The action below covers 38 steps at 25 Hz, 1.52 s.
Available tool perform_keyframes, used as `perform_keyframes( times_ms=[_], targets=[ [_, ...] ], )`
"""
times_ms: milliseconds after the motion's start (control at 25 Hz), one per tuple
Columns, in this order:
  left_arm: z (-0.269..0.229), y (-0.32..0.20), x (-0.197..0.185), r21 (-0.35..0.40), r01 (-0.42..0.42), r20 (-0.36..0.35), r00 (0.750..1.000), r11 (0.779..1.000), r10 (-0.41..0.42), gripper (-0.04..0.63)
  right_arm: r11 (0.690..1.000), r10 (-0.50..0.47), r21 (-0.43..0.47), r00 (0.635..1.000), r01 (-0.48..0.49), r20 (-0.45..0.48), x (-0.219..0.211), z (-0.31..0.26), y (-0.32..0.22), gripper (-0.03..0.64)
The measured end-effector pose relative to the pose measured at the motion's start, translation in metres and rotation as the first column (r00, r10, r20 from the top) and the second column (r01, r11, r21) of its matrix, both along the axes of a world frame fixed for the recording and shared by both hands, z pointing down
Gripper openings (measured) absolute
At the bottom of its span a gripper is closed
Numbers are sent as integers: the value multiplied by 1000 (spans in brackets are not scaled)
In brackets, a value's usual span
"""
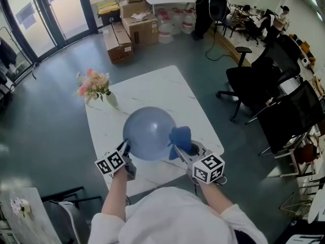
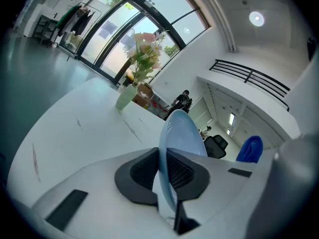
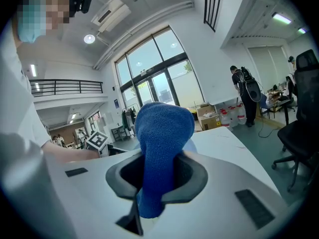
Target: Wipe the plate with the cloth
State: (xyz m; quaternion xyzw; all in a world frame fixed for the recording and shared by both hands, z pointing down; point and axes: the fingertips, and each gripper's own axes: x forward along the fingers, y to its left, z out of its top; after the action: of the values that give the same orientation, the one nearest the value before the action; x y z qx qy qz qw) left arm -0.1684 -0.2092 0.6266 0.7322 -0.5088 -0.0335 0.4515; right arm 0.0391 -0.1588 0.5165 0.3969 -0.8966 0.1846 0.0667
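A pale blue plate is held up above the white table, its face toward the head camera. My left gripper is shut on the plate's lower left rim; in the left gripper view the plate stands edge-on between the black pads. My right gripper is shut on a blue cloth, which rests against the plate's right edge. In the right gripper view the cloth bulges up from between the jaws and hides most of the plate behind it. In the left gripper view the cloth shows at the right.
A pale green vase of pink flowers stands at the table's far left corner, and shows as the vase in the left gripper view. Black office chairs stand to the right. Cardboard boxes sit on the floor beyond. A person stands far off.
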Motion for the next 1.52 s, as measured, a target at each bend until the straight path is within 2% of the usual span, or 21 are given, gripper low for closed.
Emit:
perform_keyframes(
  times_ms=[320, 640, 880, 1120, 1360, 1440, 1520],
  targets=[
    [-42, 19, 12, 130, -15, 63, 998, 991, 6, 44, 998, -37, 41, 998, 39, -52, -7, -5, -2, 84],
    [-67, 44, 26, 186, -23, 68, 998, 982, 10, 44, 999, -45, 19, 992, 47, -122, -13, 4, -9, 84],
    [-86, 58, 36, 245, -69, 150, 988, 967, 32, 44, 999, -45, -7, 970, 45, -240, -12, 18, -18, 84],
    [-100, 60, 49, 287, -113, 233, 971, 951, 45, 44, 986, -154, 14, 940, 166, -305, -52, 15, -16, 84],
    [-111, 50, 38, 316, -84, 247, 969, 945, 4, 46, 938, -338, -47, 871, 345, -358, -92, 29, 12, 84],
    [-115, 48, 31, 325, -72, 251, 968, 943, -13, 46, 928, -368, -87, 854, 362, -368, -90, 40, 19, 84],
    [-118, 49, 26, 331, -63, 251, 968, 942, -23, 46, 933, -358, -124, 853, 337, -379, -78, 51, 21, 84]
  ],
)
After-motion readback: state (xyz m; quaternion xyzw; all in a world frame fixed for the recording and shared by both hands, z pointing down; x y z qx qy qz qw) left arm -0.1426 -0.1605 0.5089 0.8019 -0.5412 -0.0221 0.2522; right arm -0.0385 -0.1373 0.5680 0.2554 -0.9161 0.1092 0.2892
